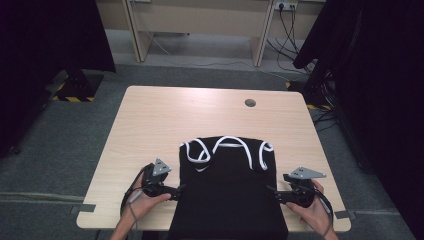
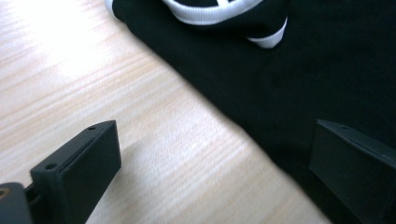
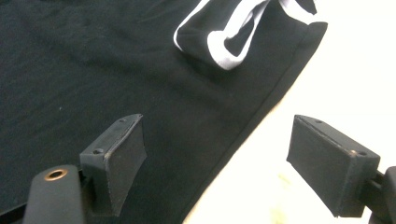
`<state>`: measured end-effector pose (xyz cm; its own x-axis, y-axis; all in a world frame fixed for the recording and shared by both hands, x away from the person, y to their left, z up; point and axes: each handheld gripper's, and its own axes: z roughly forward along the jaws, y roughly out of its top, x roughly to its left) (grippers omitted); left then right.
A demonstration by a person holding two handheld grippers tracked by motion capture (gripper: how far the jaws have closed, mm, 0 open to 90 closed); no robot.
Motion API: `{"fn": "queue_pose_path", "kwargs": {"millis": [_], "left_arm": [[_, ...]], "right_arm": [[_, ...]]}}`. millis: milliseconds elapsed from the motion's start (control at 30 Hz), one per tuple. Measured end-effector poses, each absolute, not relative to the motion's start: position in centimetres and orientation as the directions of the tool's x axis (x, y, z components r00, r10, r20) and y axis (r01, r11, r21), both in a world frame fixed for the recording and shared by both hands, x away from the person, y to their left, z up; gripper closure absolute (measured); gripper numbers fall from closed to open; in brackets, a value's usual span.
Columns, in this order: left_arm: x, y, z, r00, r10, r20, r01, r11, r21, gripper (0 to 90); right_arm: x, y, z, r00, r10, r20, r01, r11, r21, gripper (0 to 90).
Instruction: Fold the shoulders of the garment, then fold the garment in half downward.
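Black garment (image 1: 227,190) w/ white trim (image 1: 227,145) lying flat on bench (image 1: 150,130), near edge side, its lower part hanging over the front edge.

L gripper (image 1: 181,189) sitting at garment's left edge, held in person's left hand (image 1: 145,202). L gripper view: fingers (image 2: 81,168) standing wide apart, nothing between them but bench and cloth. Garment edge is running diagonally between the two fingers; one finger over bare wood, other finger over black cloth. White trim lying well beyond the fingertips, toward top of that view.

R gripper (image 1: 272,192) sitting at garment's right edge, held in right hand (image 1: 312,210). R gripper view: fingers (image 3: 116,158) also spread wide, not gripping anything. Hem of garment is passing between them; one finger over cloth, other over bare bench. Loop of white trim lying ahead of the fingertips, apart from them.

Contact btw fingers and cloth: cannot tell in either gripper view.

Grey cable hole (image 1: 250,103) in bench far beyond both grippers.
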<state>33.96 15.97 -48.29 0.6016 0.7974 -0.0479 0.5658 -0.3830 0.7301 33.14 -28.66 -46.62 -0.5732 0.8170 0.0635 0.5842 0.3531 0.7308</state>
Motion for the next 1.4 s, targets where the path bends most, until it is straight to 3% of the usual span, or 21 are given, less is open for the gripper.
{"fn": "queue_pose_path", "kwargs": {"millis": [1400], "left_arm": [[31.4,17.9,-48.6,0.584,0.812,-0.024,0.571,-0.389,0.723,0.5]], "right_arm": [[29.7,-29.9,-47.6,-0.566,0.82,0.084,0.599,0.339,0.725,17.7]]}}
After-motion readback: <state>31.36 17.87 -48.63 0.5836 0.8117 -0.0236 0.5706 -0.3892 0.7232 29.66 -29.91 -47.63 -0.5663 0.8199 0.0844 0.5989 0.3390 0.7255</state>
